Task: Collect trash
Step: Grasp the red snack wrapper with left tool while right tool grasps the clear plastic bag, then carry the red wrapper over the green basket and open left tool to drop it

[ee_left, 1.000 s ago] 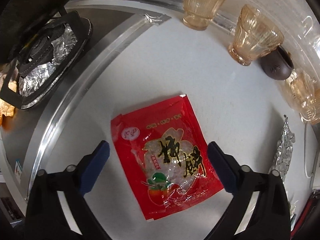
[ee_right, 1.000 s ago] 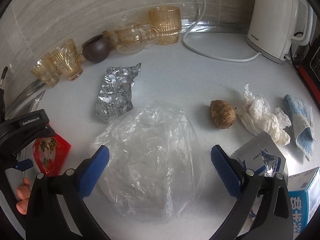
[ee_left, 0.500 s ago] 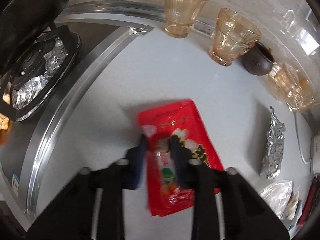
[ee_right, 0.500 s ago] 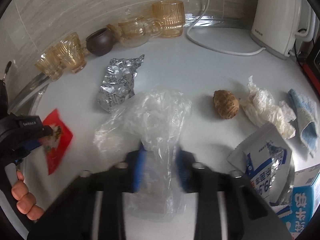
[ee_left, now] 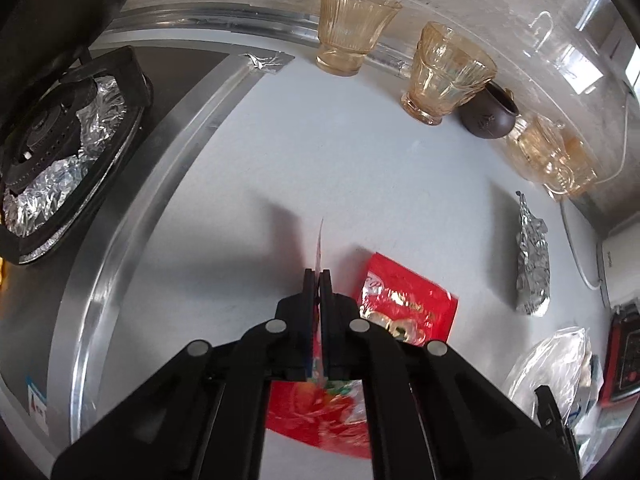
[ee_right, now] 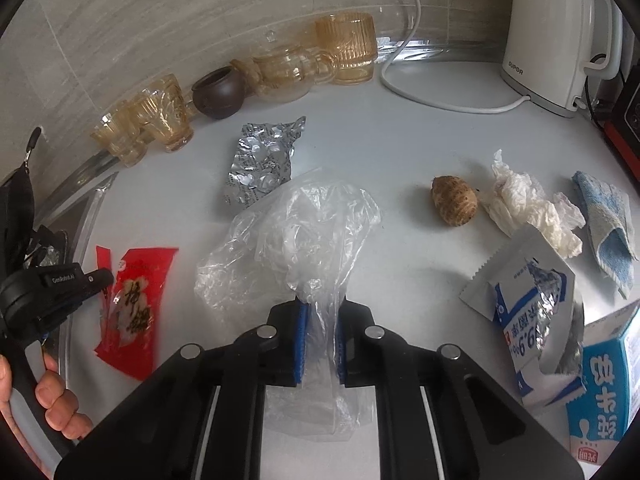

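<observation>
Pick step, both grips made. Left gripper [ee_left: 319, 276] just clamped tight on red snack wrapper [ee_left: 404, 312], edge pinched, rest trailing toward 4 o'clock. Right gripper [ee_right: 320, 312] just closed on clear plastic bag [ee_right: 296, 236], bunched at centre counter [ee_right: 400, 128]. Next, likely: lift both clear, carry to bin, none visible.

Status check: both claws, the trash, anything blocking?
Left claw just closed, pinching red wrapper. Right claw just closed on plastic bag. Nothing in the way; foil lies apart.
</observation>
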`<state>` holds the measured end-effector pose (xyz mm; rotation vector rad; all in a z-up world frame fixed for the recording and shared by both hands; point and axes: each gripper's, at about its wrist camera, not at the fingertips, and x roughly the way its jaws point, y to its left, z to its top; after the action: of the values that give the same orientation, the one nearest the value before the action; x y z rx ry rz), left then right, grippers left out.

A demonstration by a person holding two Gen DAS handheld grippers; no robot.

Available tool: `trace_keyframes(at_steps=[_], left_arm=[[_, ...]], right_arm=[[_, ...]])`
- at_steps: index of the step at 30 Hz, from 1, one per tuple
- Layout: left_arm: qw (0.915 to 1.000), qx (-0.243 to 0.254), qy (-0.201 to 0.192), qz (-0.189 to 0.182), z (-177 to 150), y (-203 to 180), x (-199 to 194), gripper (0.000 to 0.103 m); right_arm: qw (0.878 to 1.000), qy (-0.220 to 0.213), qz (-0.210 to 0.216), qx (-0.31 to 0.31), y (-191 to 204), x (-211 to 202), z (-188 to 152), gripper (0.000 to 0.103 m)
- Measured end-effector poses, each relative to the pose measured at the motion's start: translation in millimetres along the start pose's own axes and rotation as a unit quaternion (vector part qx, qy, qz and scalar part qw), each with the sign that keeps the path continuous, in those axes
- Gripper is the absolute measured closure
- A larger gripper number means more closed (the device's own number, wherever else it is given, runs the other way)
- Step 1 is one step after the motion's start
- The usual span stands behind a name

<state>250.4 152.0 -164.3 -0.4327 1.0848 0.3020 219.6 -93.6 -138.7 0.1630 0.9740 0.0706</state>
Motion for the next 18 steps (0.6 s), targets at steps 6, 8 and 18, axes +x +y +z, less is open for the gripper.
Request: trace_keyframes(at_steps=[6,8,18], left_arm=[[0.9993,0.017,-0.006,-0.031,-9.4,4.6,-14.8,0.102],[0.9988,0.024,-0.007,-0.042,-12.4,6.6,-21.1,0.102],[0.9920,0.063,-0.005,-0.109,-38.4,22.2,-59.6,0.102]], right_arm=[[1.000,-0.004,0.002,-0.003,0.8,-14.8,-9.5,0.091],[1.000,-0.007,0.003,-0.007,1.8,-21.9,-13.2,0.091],[1.000,-0.013,0.011,-0.019,-2.3,-61.1,-43.6,0.091]])
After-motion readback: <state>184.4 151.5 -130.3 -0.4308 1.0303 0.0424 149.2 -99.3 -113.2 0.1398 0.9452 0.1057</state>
